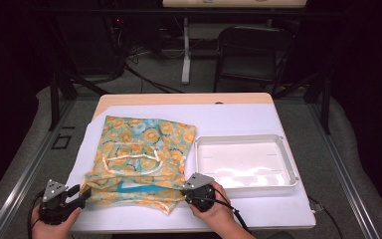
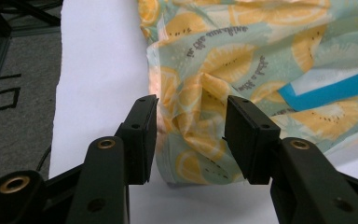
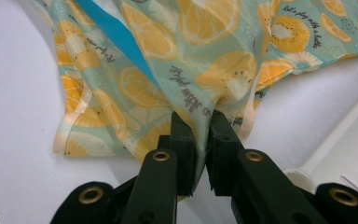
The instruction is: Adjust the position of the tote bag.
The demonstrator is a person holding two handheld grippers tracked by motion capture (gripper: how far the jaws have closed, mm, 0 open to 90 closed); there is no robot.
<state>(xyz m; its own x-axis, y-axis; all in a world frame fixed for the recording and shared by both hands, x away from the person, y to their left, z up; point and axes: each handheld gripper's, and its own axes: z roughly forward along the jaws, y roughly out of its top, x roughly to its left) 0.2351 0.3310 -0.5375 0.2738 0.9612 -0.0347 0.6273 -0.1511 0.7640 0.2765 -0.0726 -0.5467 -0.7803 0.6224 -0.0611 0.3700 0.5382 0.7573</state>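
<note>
Fruit-print cloth (image 1: 142,157) lies crumpled, long axis running away from the person.

1. Two bare hands come in from the bottom edge of the high view, each wrapped around a black two-jaw gripper.
2. The left hand (image 1: 49,221) sits at the lower left, holding the left gripper (image 1: 83,193), which points to the right and carries a grey three-cornered plate on top.
3. In the left gripper view its jaws stand well apart, pads not pressing inward.
4. The right hand (image 1: 218,209) sits lower centre, fingers curled around the right gripper (image 1: 185,188), which points left and away.
5. In the right gripper view its jaws stand close together, a narrow gap between the pads.
6. A cable trails from each gripper toward the person.
</note>
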